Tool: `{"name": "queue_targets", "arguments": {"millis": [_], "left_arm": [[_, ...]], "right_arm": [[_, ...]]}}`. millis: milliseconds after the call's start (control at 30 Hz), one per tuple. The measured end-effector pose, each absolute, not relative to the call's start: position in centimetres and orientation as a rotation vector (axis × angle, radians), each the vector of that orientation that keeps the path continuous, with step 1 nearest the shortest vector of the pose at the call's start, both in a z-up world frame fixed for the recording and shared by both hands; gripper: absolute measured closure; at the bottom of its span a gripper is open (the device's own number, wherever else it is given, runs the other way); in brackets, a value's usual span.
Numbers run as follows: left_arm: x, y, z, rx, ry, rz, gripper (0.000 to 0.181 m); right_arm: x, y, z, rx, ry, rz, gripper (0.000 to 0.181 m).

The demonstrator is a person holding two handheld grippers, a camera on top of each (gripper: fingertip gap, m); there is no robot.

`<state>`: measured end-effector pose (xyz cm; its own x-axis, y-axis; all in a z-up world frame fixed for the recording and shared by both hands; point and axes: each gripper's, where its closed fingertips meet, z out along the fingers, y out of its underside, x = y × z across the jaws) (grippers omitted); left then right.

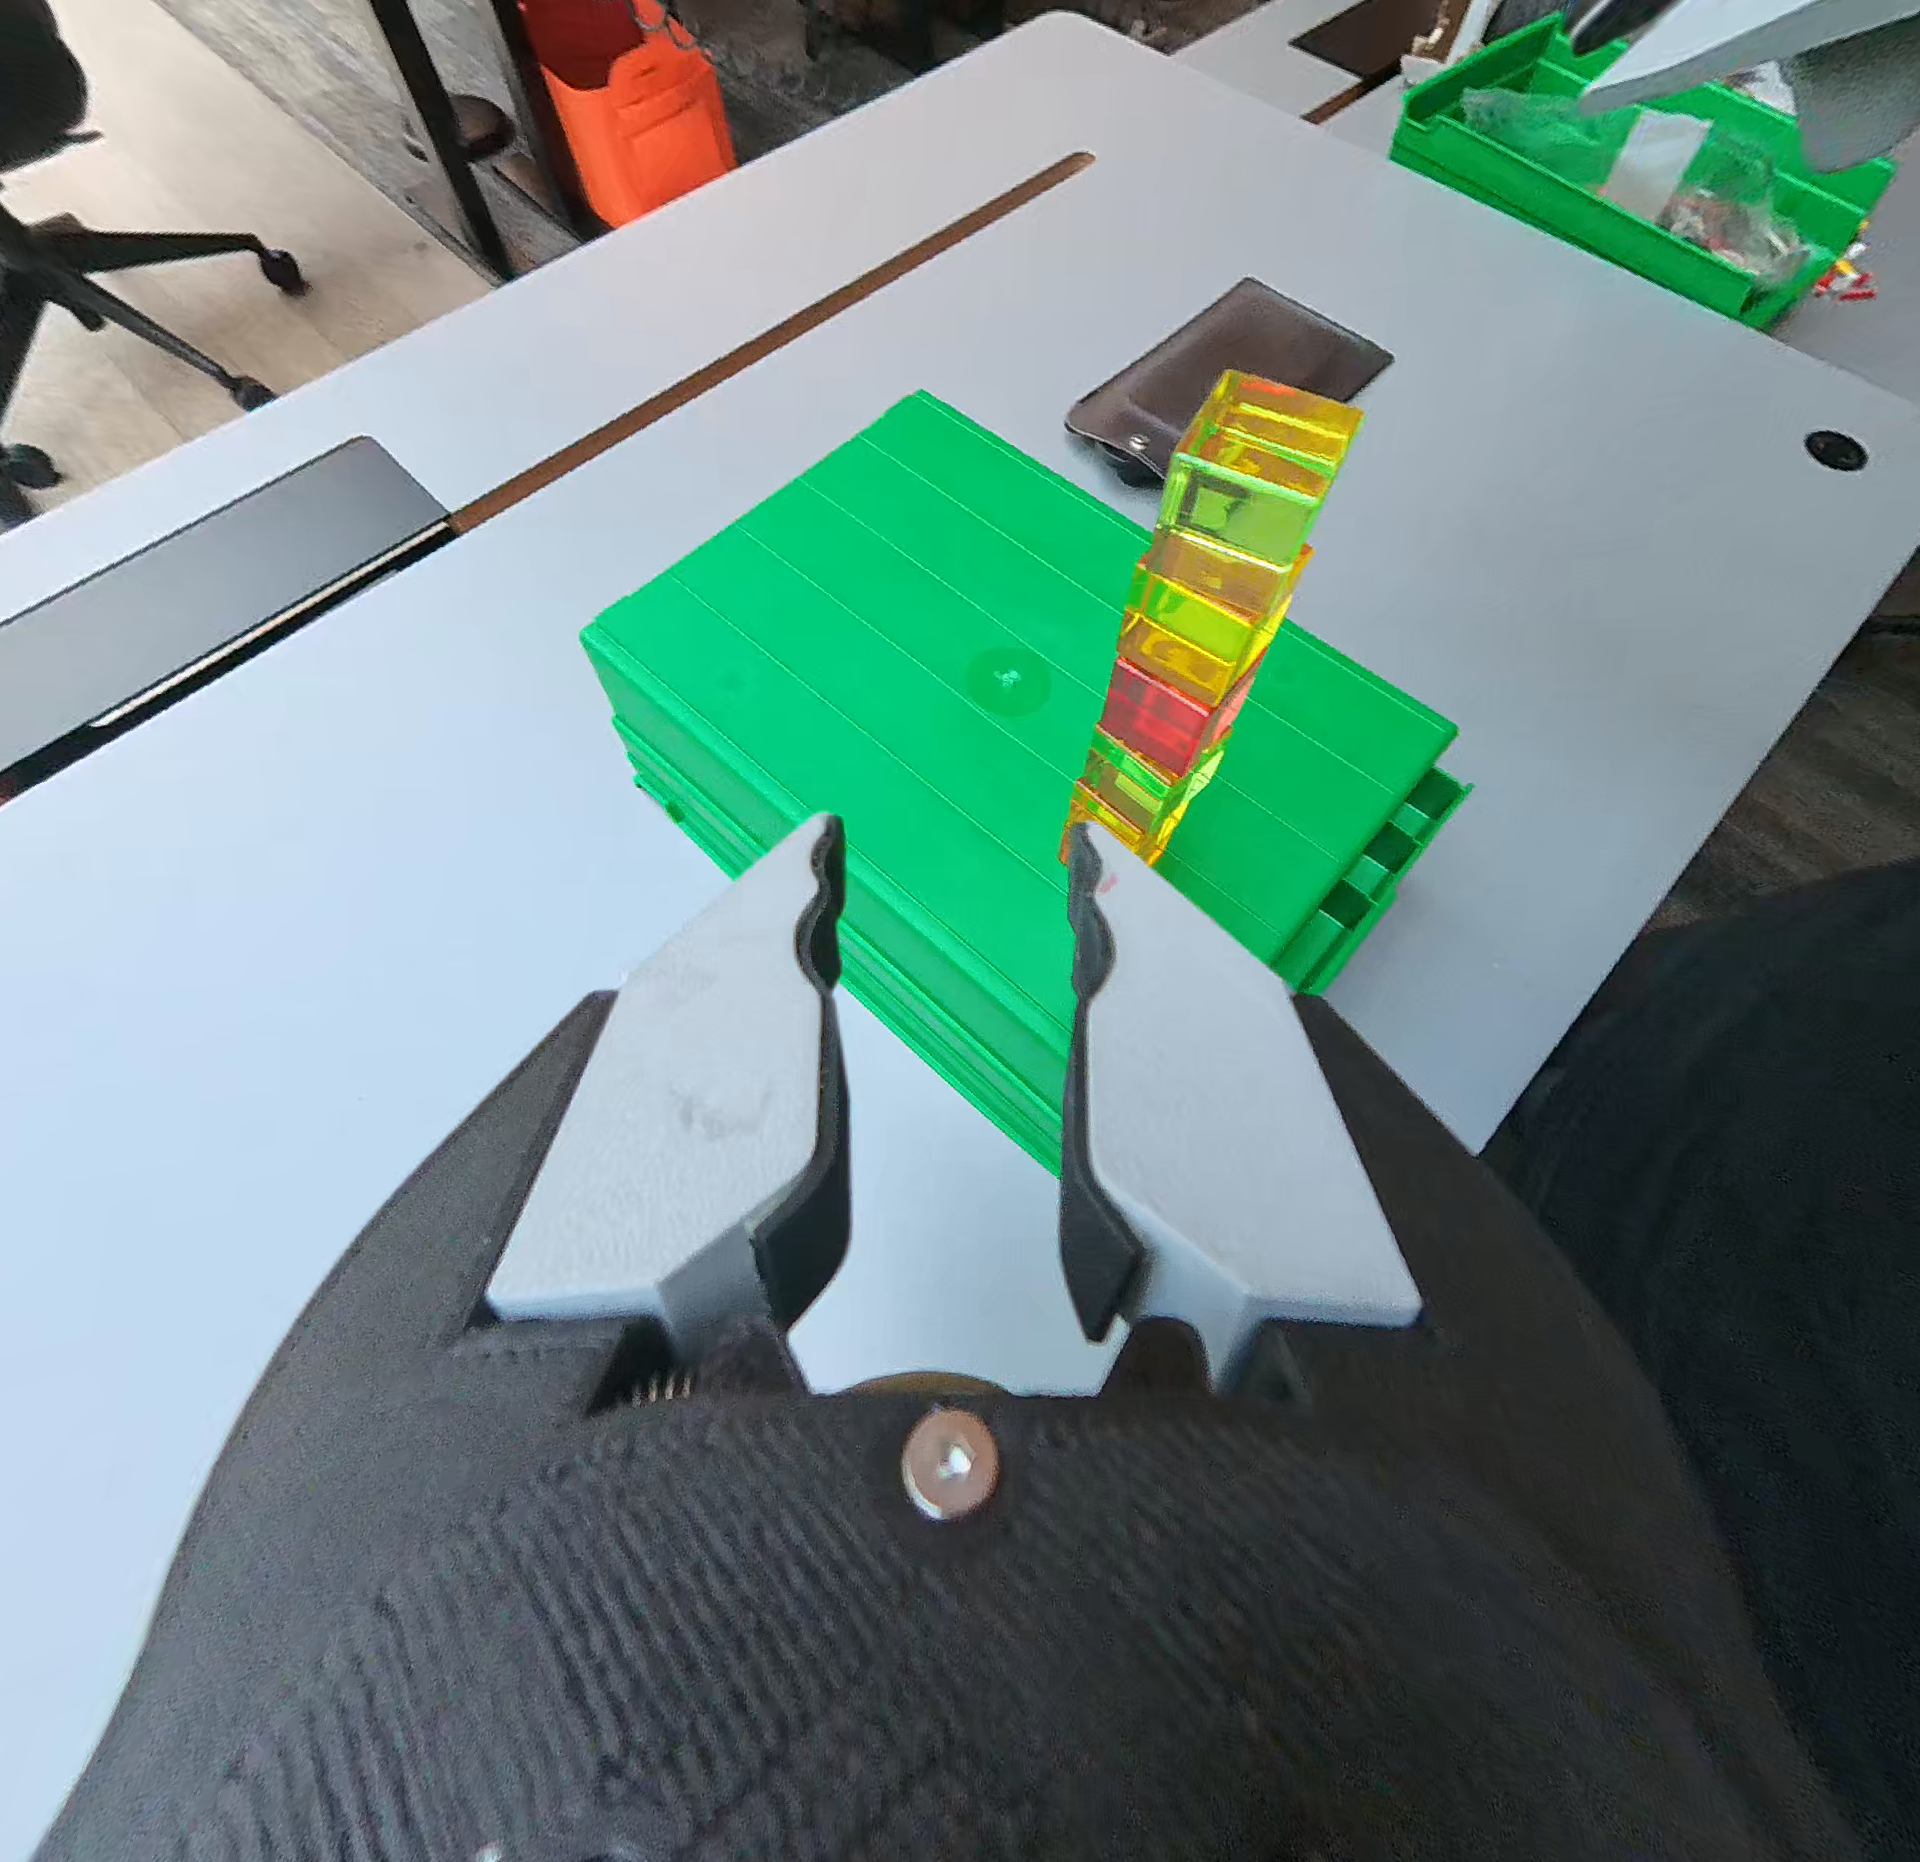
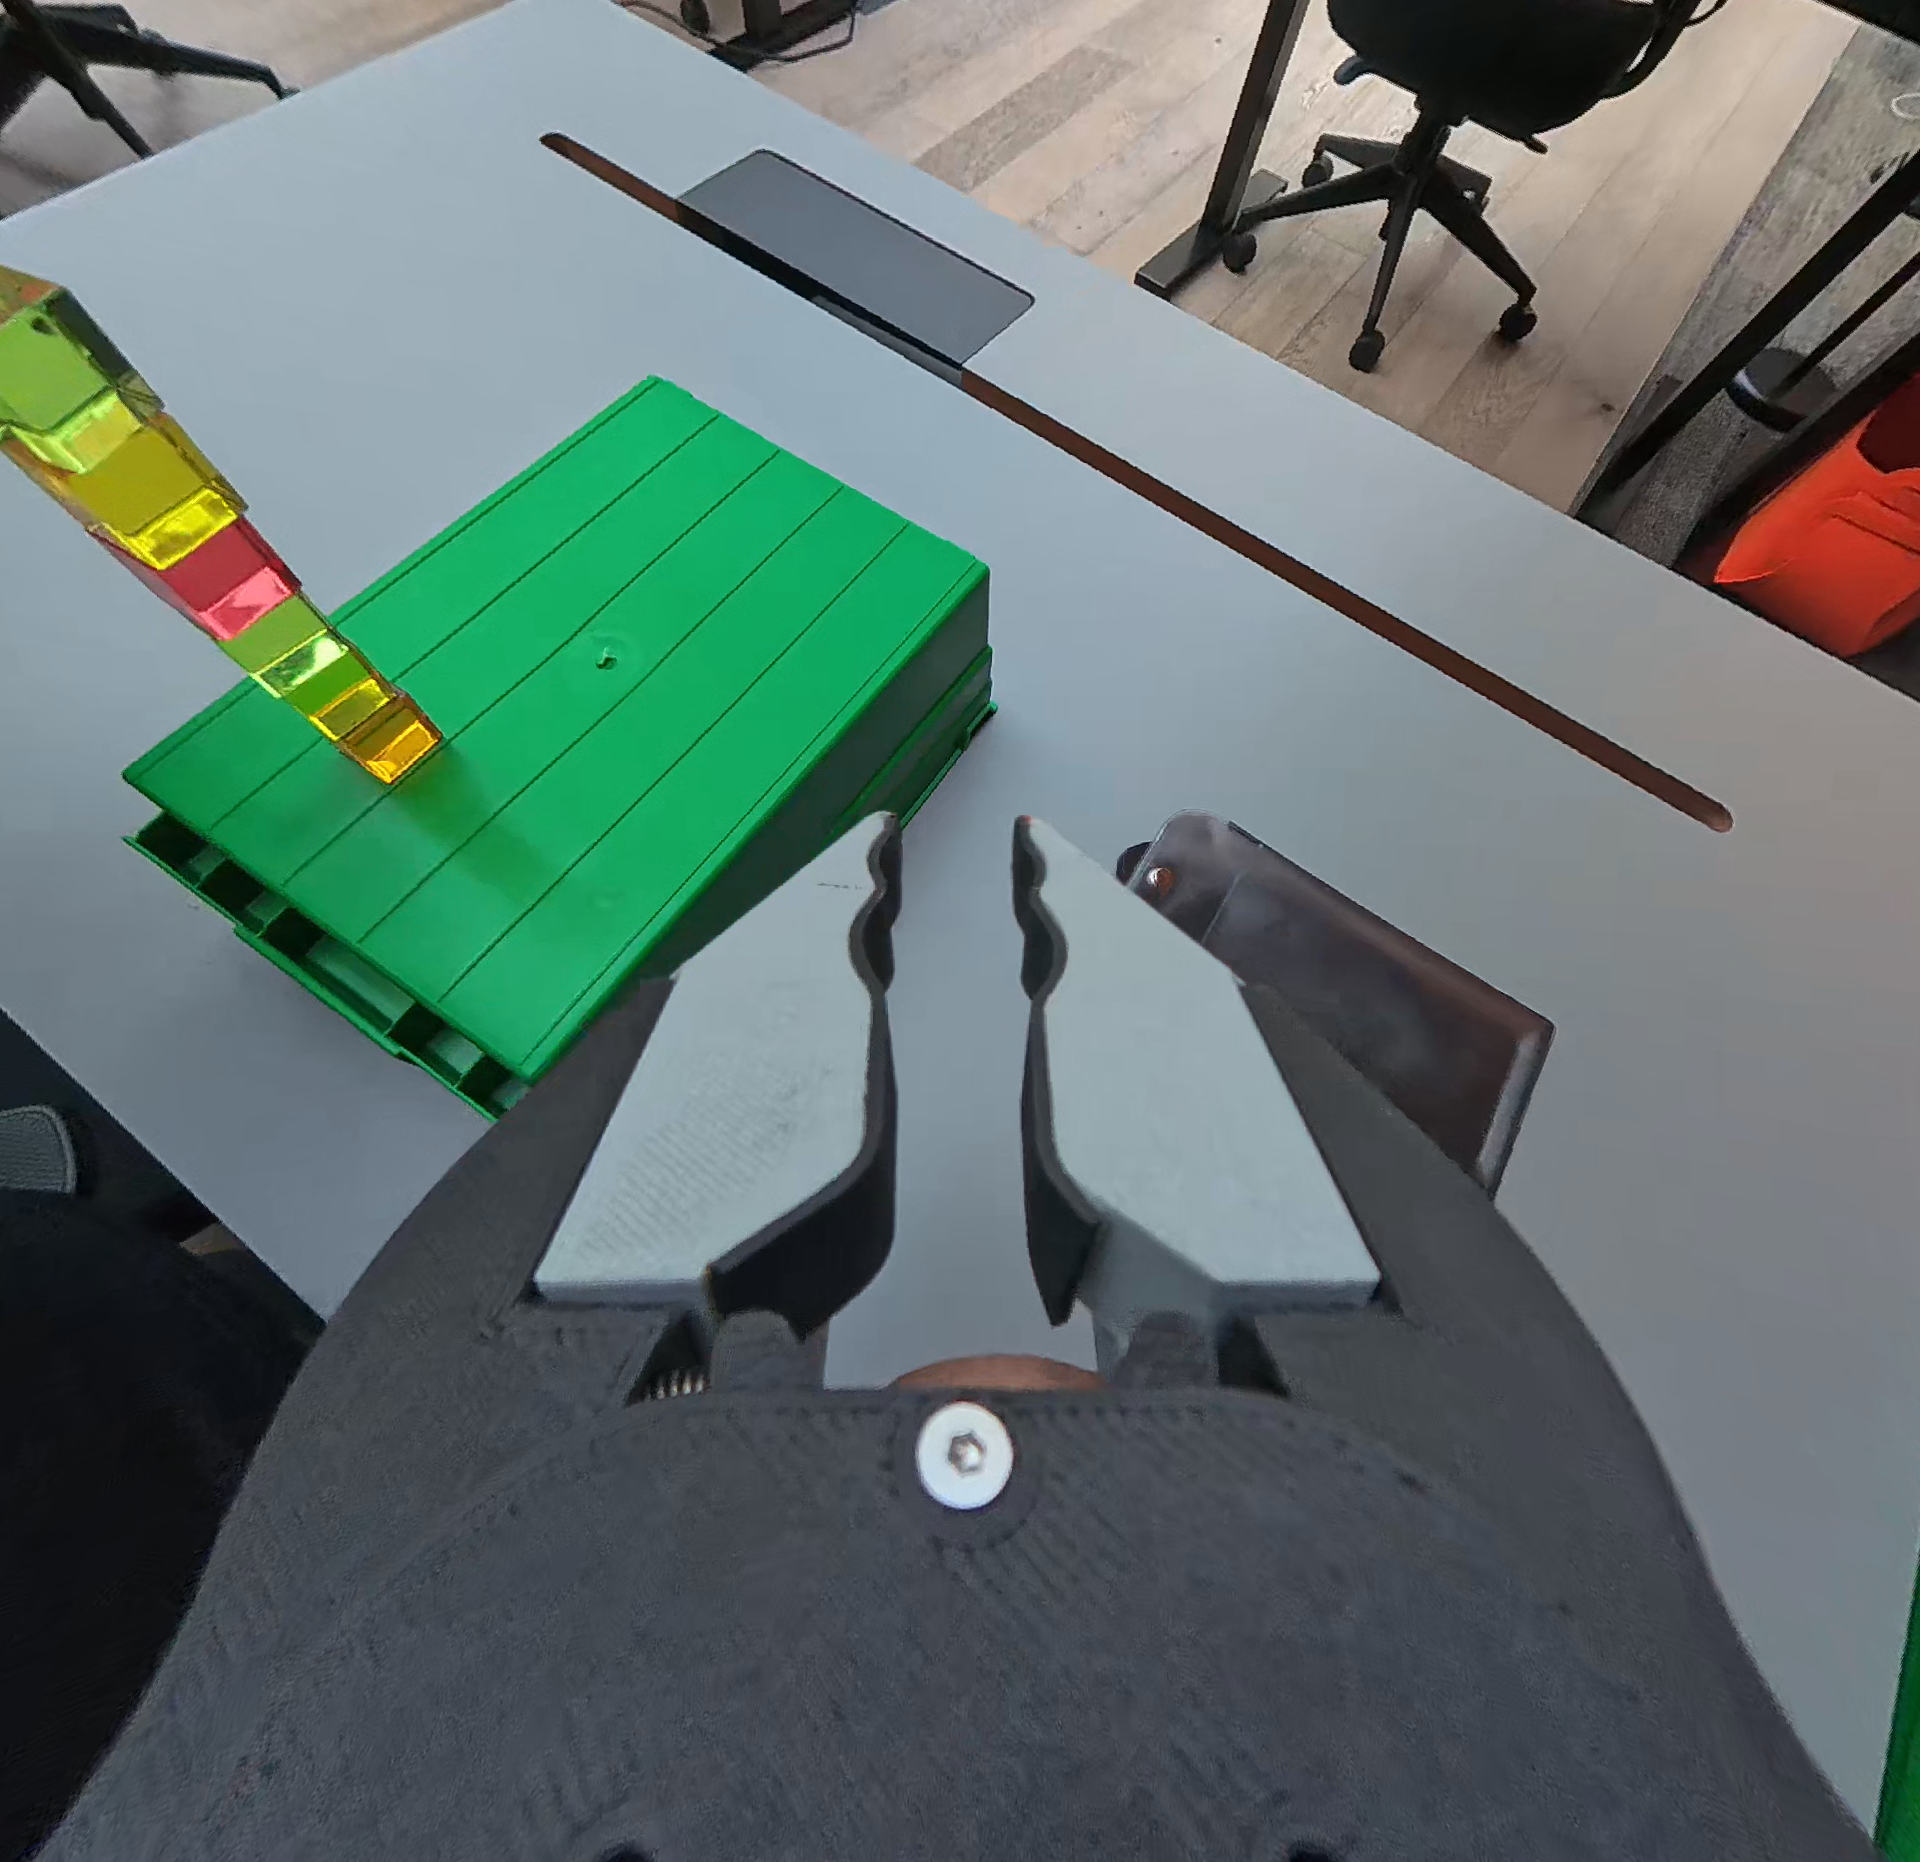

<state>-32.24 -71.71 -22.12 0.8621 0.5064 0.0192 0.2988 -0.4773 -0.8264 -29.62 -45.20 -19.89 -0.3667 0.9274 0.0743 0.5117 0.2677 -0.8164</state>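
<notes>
A tall tower of several see-through cubes [image 1: 1216, 607], yellow, green and one red, stands on an upturned green plastic box [image 1: 883, 669] on the grey table. My left gripper [image 1: 956, 846] is open and empty, held above the box's near edge just left of the tower's base. In the right wrist view the tower [image 2: 208, 555] leans out of frame at the left on the green box [image 2: 623, 721]. My right gripper [image 2: 956, 836] is open and empty, over the table between the box and a dark brown pouch [image 2: 1371, 991].
The brown pouch [image 1: 1236, 368] lies behind the box. A green bin of small parts [image 1: 1621, 181] stands at the far right, with the other gripper's grey finger above it. A cable slot [image 2: 1299, 576] and black flap [image 2: 852, 254] cross the table. Office chairs and an orange bag [image 1: 634, 98] stand beyond. Some 25 centimetres of space lies between my two pairs of fingers.
</notes>
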Motion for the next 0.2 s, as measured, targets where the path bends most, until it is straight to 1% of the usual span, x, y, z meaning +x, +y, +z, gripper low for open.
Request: {"name": "queue_targets", "arguments": {"millis": [67,133,200], "left_arm": [[-32.0,-71.5,-22.5,-2.124,-0.561,0.248,0.152],[-31.8,-71.2,-22.8,-2.121,-0.545,0.209,0.155],[-31.6,-70.8,-22.8,-2.098,-0.530,0.170,0.159]], "right_arm": [[-29.3,-45.5,-20.2,-1.279,-2.019,0.982,0.171],[-28.4,-47.1,-20.5,-1.231,-2.118,1.078,0.181],[-27.7,-48.2,-20.7,-1.205,-2.176,1.138,0.181]]}}
